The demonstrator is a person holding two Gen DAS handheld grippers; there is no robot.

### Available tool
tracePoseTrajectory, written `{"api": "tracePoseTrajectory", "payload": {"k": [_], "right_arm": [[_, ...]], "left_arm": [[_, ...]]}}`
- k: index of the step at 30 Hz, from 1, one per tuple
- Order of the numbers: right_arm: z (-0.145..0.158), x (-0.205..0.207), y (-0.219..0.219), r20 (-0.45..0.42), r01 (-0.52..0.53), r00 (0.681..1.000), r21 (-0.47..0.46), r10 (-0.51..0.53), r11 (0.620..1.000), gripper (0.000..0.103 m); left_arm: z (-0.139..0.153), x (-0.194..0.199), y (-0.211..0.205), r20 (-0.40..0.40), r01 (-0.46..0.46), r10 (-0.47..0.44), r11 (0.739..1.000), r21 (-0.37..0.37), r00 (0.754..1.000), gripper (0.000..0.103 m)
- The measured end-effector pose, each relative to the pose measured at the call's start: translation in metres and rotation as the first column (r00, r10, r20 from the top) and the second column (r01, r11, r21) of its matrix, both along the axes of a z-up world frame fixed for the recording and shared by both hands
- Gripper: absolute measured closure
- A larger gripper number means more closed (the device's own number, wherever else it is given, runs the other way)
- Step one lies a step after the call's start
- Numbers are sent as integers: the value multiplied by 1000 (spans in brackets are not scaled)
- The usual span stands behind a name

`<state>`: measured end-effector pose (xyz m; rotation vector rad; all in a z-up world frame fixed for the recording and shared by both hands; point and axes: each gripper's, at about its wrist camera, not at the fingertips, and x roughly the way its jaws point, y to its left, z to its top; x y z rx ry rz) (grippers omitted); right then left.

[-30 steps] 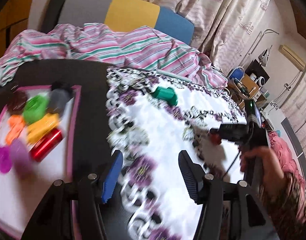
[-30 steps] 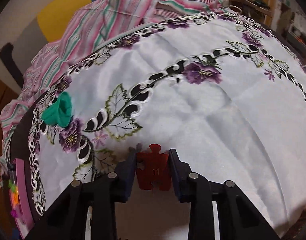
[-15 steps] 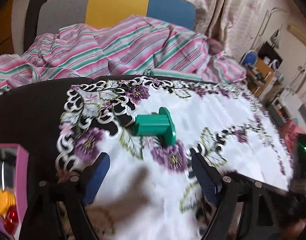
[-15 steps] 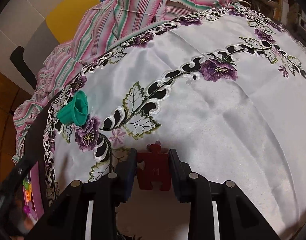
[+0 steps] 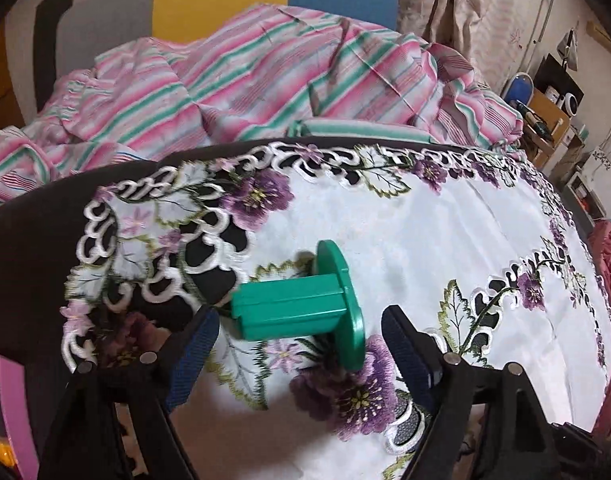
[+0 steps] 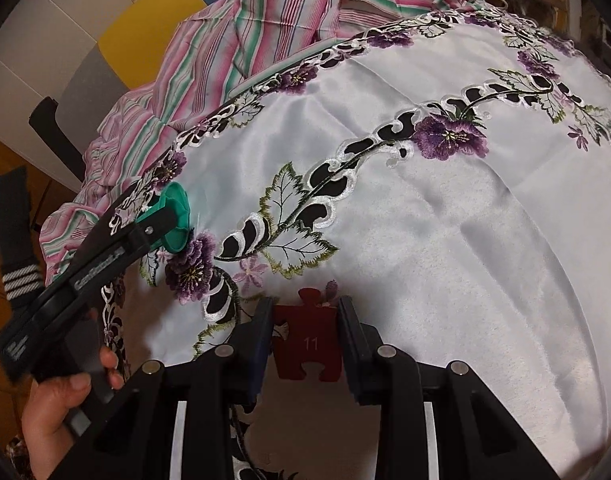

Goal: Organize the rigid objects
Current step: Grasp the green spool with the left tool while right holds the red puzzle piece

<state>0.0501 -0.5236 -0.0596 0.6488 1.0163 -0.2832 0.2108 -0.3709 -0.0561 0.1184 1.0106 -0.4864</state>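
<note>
Going for the spool (image 5: 301,309) now, left claw (image 5: 299,344) wide around it. Next I squeeze its barrel. Right claw (image 6: 305,344) holds the puzzle piece (image 6: 307,342).

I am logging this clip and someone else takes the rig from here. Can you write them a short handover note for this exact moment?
Left gripper: open and empty, jaws on either side of the green spool, which lies on its side on the embroidered tablecloth; pads not touching it.
Right gripper: shut on the red puzzle piece marked 11, held just above the cloth.
Pink-rimmed tray: at the far left edge of the left wrist view, some coloured items in it, hard to identify.
Done: puzzle piece picked up.
Left: grasp the spool, then probably carry both pieces to the tray.
</note>
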Motion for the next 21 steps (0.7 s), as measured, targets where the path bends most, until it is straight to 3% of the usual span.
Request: {"api": "tracePoseTrajectory", "payload": {"k": [1,2,5,13,21], "right_arm": [[0,0,1,-1,-2,1000,-3,2,1000,71],[0,0,1,-1,-2,1000,-5,2,1000,71],[0,0,2,-4,-6,1000,-7,6,1000,71],[0,2,6,-11,-26,1000,-24,26,999,71],[3,8,12,-33,-62,998,-100,58,993,71]], "left_arm": [[-2,1,0,-8,-4,4,1000,-7,1000,29],[-4,2,2,-20,-14,13,1000,-18,1000,41],[-1,1,4,-13,-5,4,999,-50,1000,44],[0,-17,12,30,49,-48,998,-38,998,44],[1,-50,30,56,71,-68,997,-45,996,44]]}}
